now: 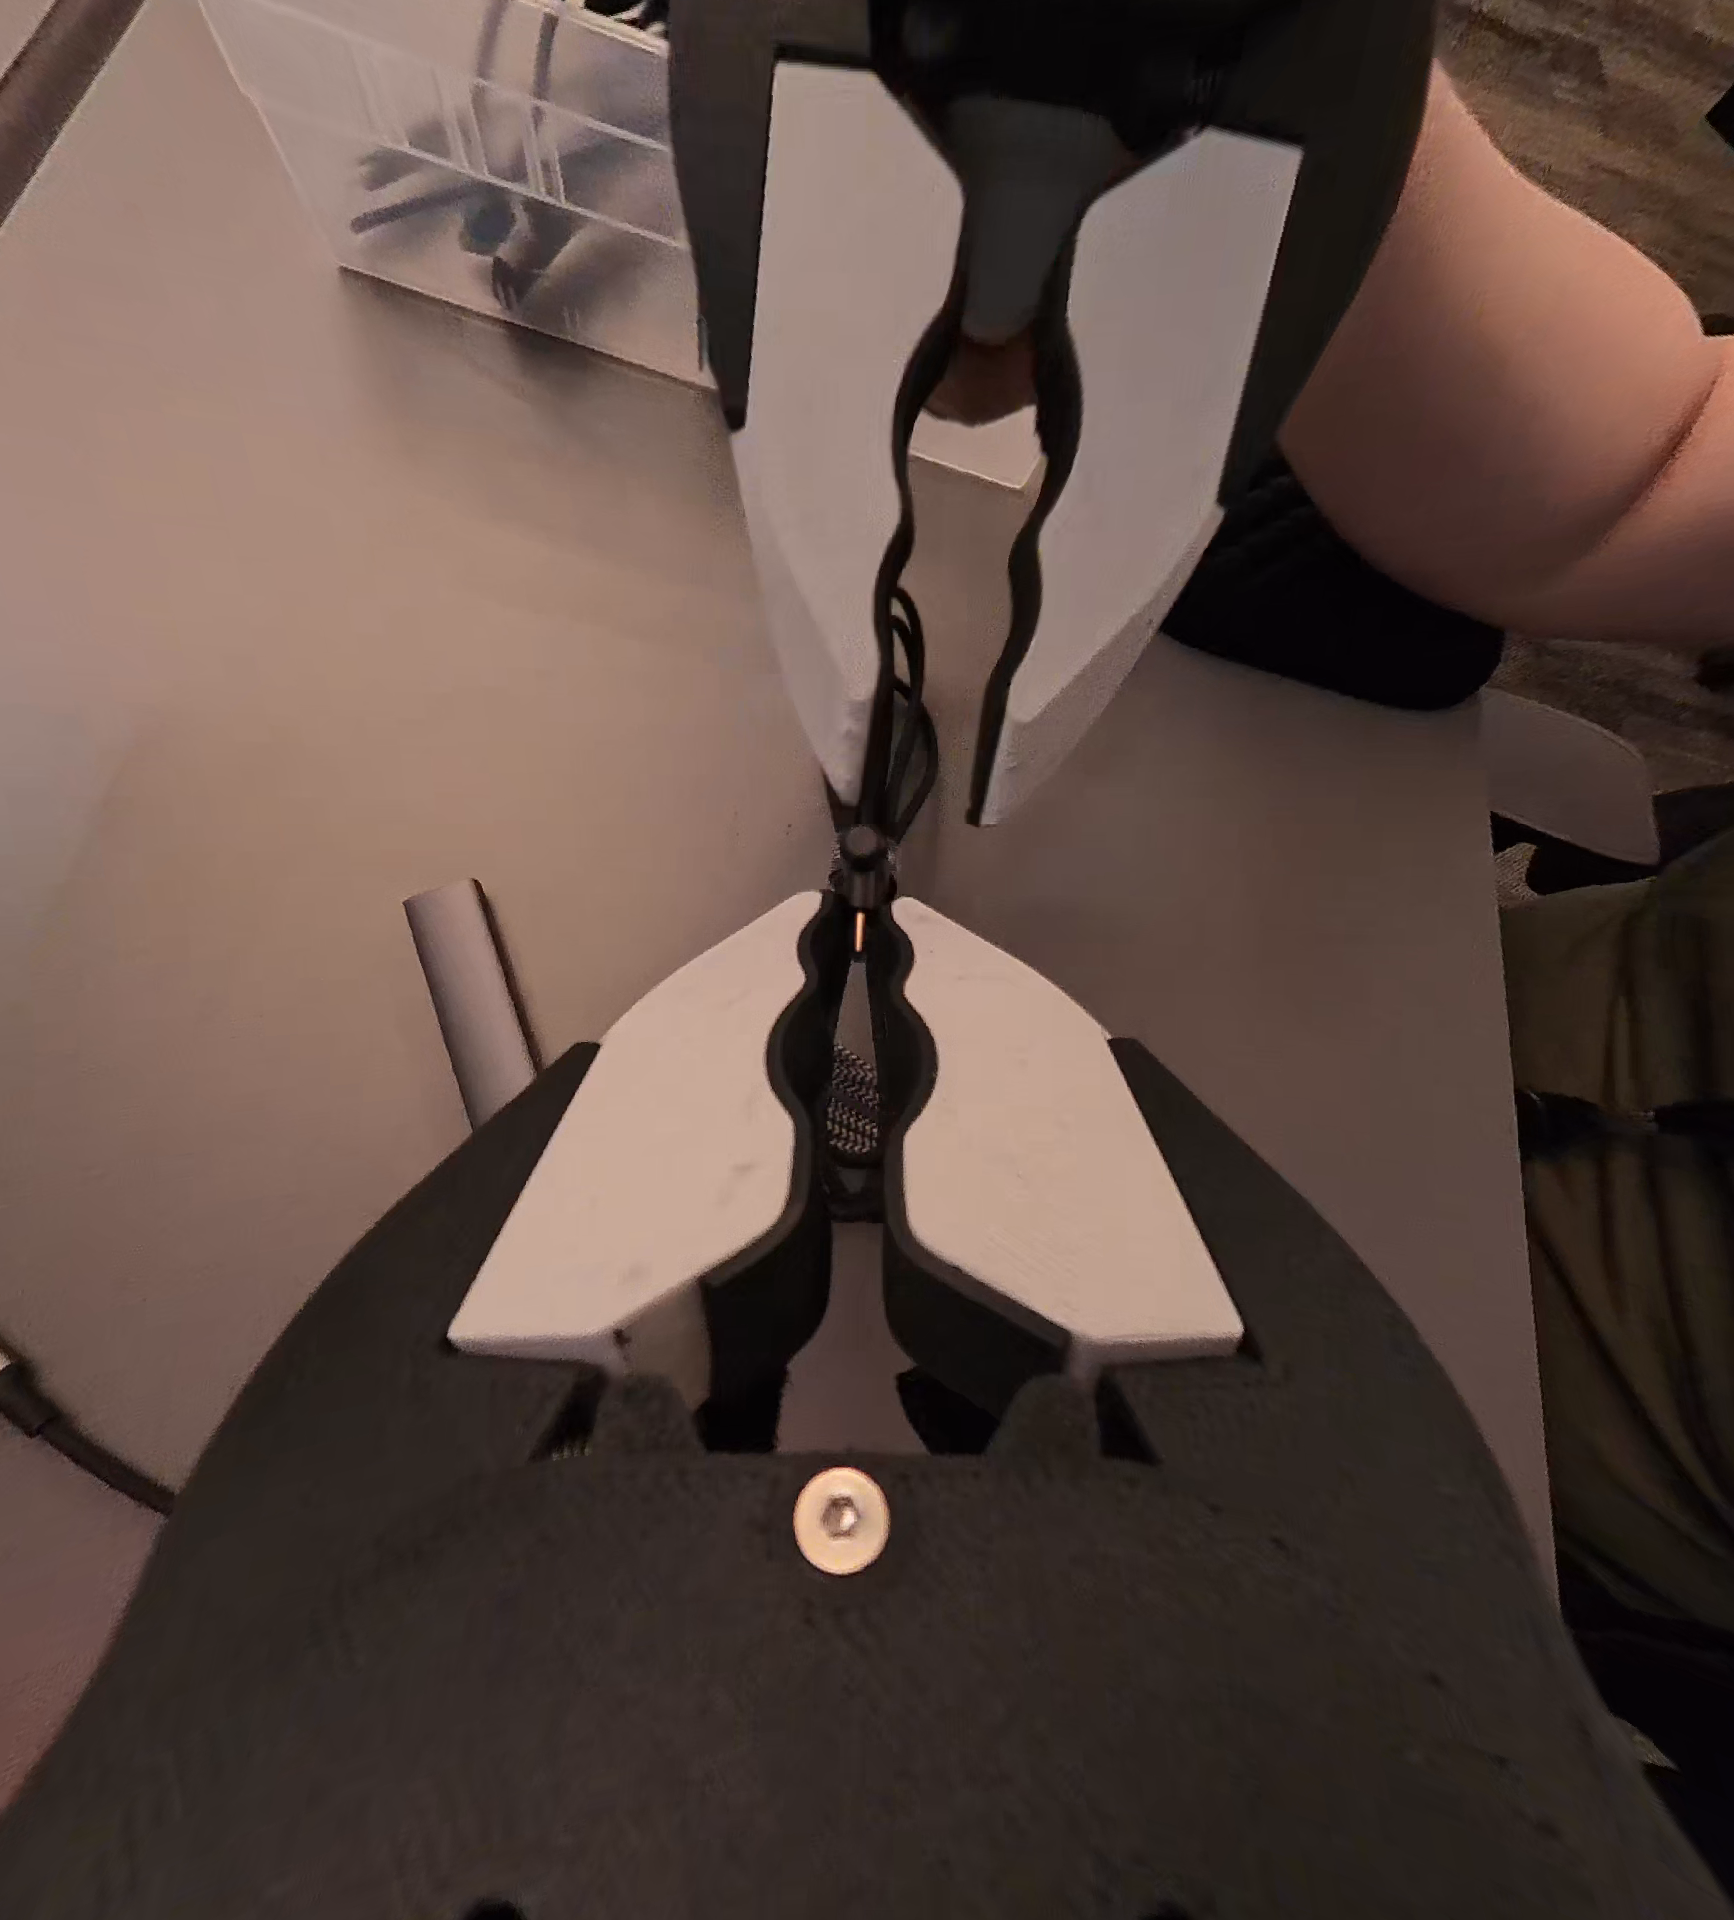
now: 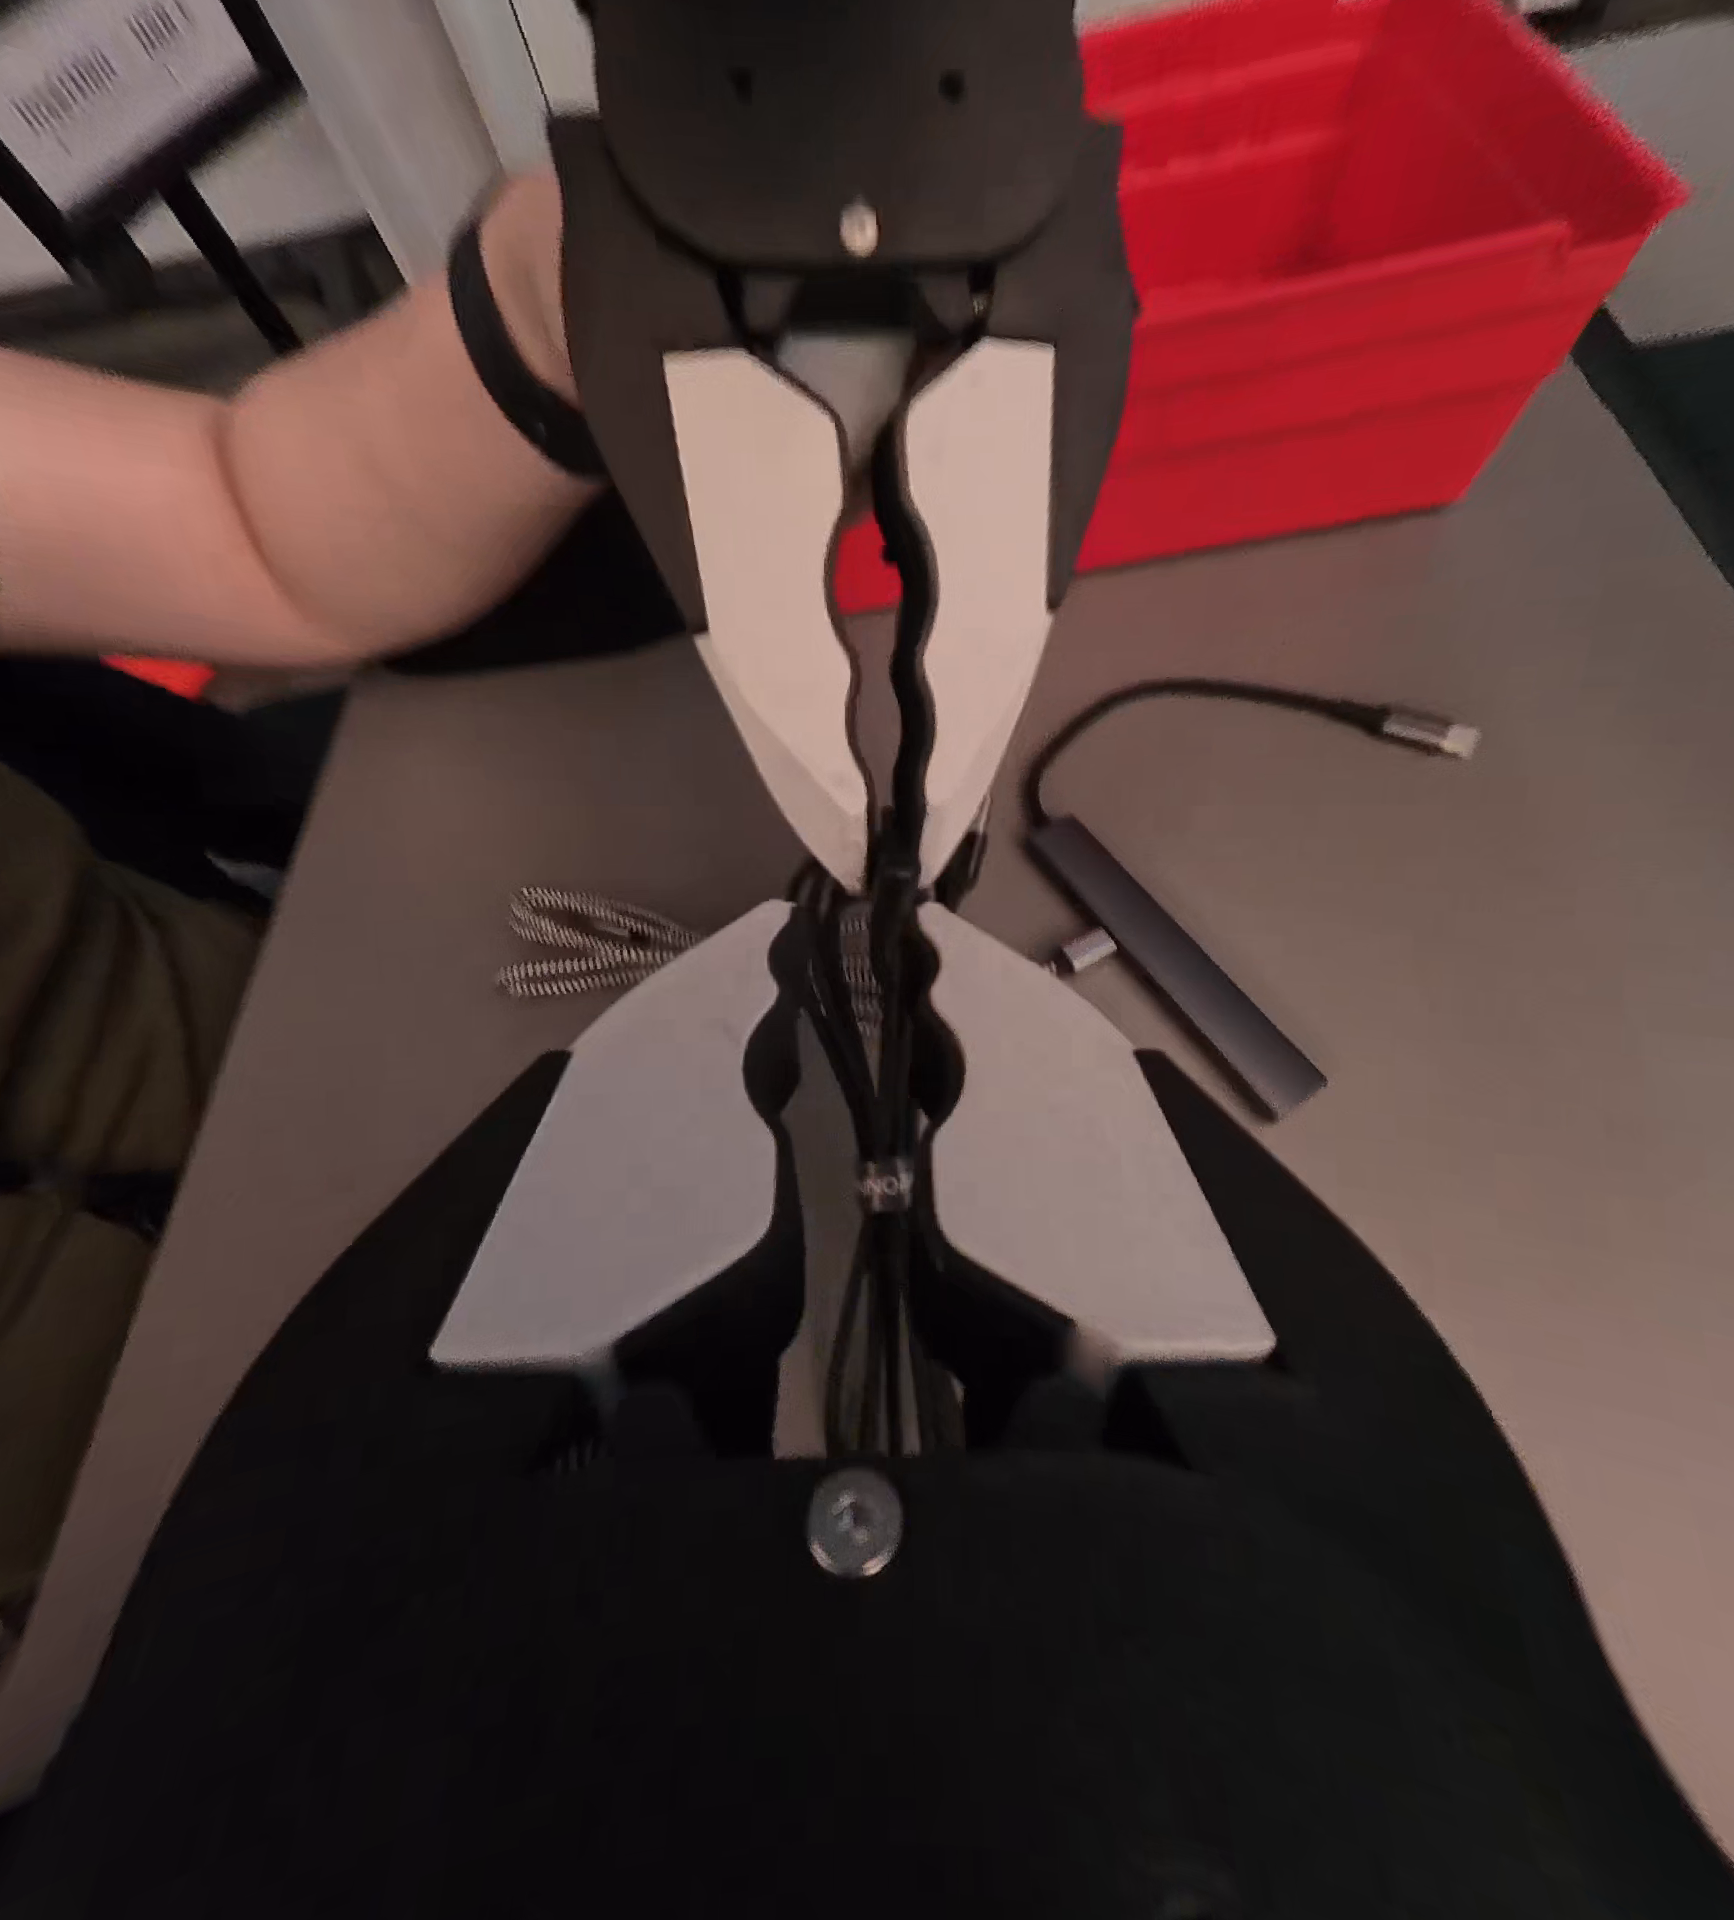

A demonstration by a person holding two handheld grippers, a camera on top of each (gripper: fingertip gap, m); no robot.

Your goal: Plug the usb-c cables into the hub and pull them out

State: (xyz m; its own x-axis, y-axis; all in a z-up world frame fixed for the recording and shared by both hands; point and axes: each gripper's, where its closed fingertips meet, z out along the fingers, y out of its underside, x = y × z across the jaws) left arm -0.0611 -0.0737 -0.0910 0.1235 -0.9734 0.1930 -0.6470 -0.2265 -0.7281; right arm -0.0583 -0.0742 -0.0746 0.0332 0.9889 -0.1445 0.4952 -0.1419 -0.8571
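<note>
The two tools meet tip to tip above the counter: the left hand-held gripper is pressed together on the end of a bundled black cable, and the right hand-held gripper is closed around the same bundle. The hub lies untouched on the counter, just beside the gripper tips, with the striped cable on the other side of them. The step seems to be preparing a cable, so next a plug must be freed and aimed at the hub's port.

The right gripper, with white fingers, clamps a bundle of thin black cables; the slim grey hub lies on the grey table.
</note>
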